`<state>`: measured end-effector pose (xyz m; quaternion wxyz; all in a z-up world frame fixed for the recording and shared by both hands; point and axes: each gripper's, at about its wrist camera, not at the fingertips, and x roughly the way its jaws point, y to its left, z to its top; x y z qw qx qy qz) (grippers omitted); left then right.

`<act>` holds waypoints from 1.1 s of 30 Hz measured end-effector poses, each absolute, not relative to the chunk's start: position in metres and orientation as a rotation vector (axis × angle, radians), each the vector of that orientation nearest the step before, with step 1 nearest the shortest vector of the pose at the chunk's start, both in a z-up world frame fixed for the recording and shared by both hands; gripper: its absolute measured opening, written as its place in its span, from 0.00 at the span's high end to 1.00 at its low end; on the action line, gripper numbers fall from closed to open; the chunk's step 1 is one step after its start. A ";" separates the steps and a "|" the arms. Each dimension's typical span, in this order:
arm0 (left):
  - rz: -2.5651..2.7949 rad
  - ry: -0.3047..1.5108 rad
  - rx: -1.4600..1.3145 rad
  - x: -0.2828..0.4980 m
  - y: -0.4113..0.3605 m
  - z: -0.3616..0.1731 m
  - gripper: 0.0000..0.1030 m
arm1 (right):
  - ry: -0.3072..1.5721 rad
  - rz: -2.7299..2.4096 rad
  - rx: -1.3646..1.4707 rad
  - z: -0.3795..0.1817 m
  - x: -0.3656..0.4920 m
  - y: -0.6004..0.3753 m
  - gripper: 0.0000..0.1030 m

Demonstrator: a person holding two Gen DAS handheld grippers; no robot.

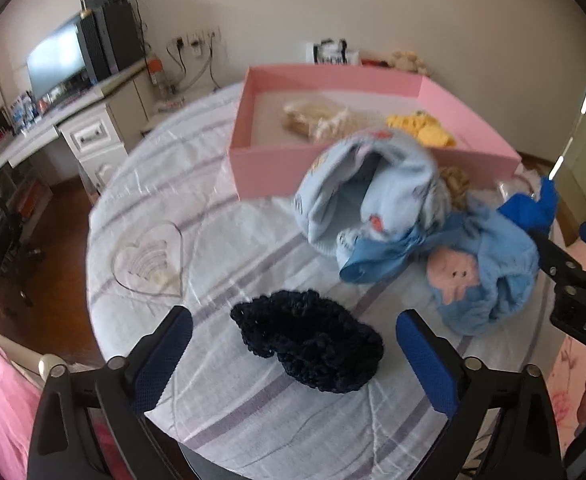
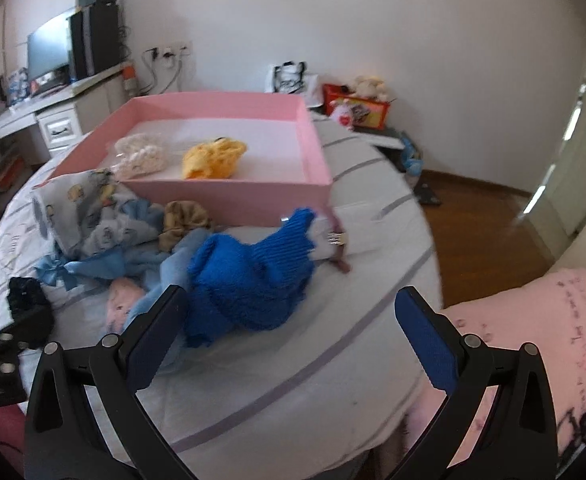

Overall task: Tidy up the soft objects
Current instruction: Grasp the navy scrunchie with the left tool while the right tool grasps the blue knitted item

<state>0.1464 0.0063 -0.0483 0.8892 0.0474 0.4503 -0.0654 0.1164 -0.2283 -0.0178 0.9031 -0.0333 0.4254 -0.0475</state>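
A dark navy knitted piece (image 1: 313, 344) lies on the striped tablecloth, between the fingers of my left gripper (image 1: 293, 318). That gripper is open and its pads stand clear of the piece on both sides. My right gripper (image 2: 291, 293) is open too, just in front of a bright blue knitted piece (image 2: 249, 276) that lies partly between its fingers. Behind these, a light blue printed cloth (image 1: 365, 196), a blue plush with a pink face (image 1: 481, 276) and a brown scrunchie (image 2: 185, 220) are heaped together. The pink box (image 2: 229, 200) holds a cream knitted item (image 2: 141, 156) and a yellow one (image 2: 213, 158).
The round table (image 1: 253, 420) ends close below both grippers. A clear heart-shaped dish (image 1: 149, 264) sits on its left side. Pink bedding (image 2: 533, 340) lies to the right. A desk with a monitor (image 1: 57, 60) stands at the far left, with wooden floor around.
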 end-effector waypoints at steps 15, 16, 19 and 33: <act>-0.144 0.966 0.044 0.173 0.027 -0.069 0.78 | 0.941 -0.045 0.027 -0.035 0.140 -0.236 0.31; -0.138 0.964 0.040 0.175 0.028 -0.068 0.79 | 0.945 -0.036 0.032 -0.036 0.142 -0.236 0.32; -0.118 0.961 0.034 0.180 0.034 -0.067 0.79 | 0.956 -0.013 0.048 -0.039 0.147 -0.235 0.48; -0.094 0.955 0.012 0.207 0.038 -0.073 0.79 | 0.981 -0.003 0.078 -0.051 0.159 -0.234 0.52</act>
